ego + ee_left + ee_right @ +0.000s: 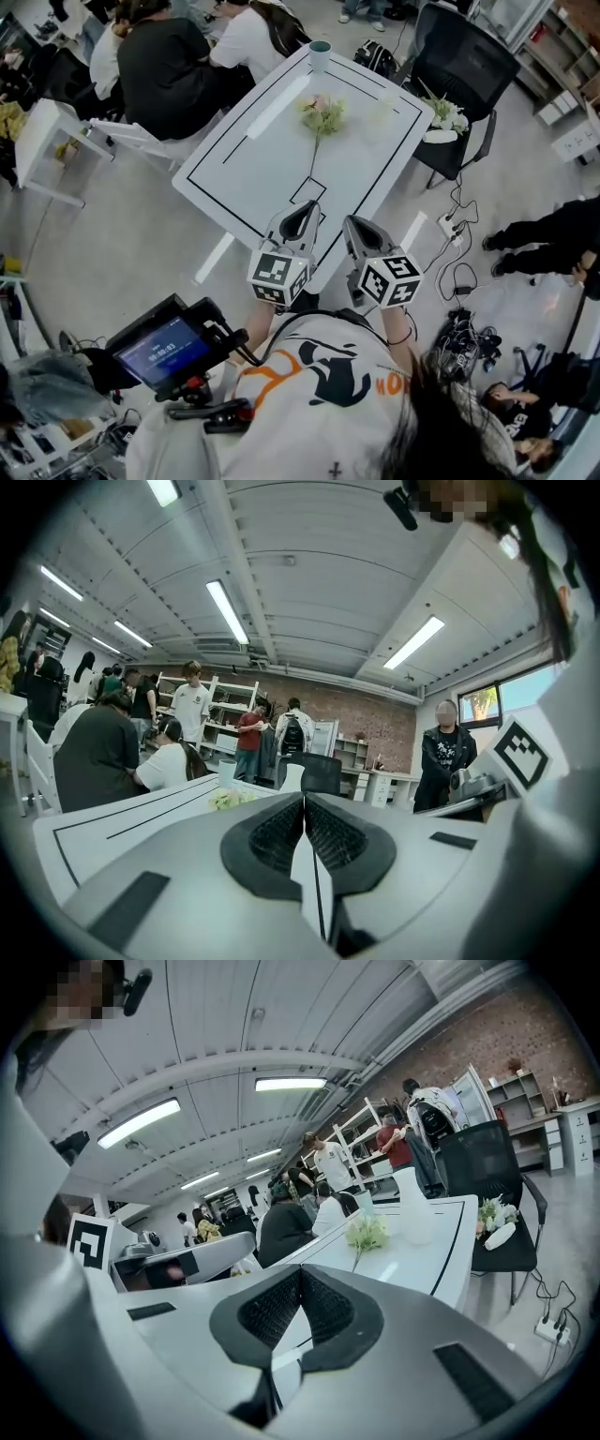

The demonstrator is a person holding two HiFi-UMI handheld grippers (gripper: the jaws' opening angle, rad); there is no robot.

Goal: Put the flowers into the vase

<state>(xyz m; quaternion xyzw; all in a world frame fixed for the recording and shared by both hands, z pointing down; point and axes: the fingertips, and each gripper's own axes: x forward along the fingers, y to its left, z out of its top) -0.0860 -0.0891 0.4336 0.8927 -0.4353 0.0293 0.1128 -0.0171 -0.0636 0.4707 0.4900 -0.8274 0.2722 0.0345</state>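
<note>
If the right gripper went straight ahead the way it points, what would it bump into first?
Probably the white table top with black lines: the right gripper tips slightly down toward it. The pale flower bunch on a thin green stem lies close beside that line; depth is unclear.

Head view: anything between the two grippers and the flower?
Only bare table with black marked lines, per the head view. The flower lies with its stem end toward the left gripper and right gripper.
</note>
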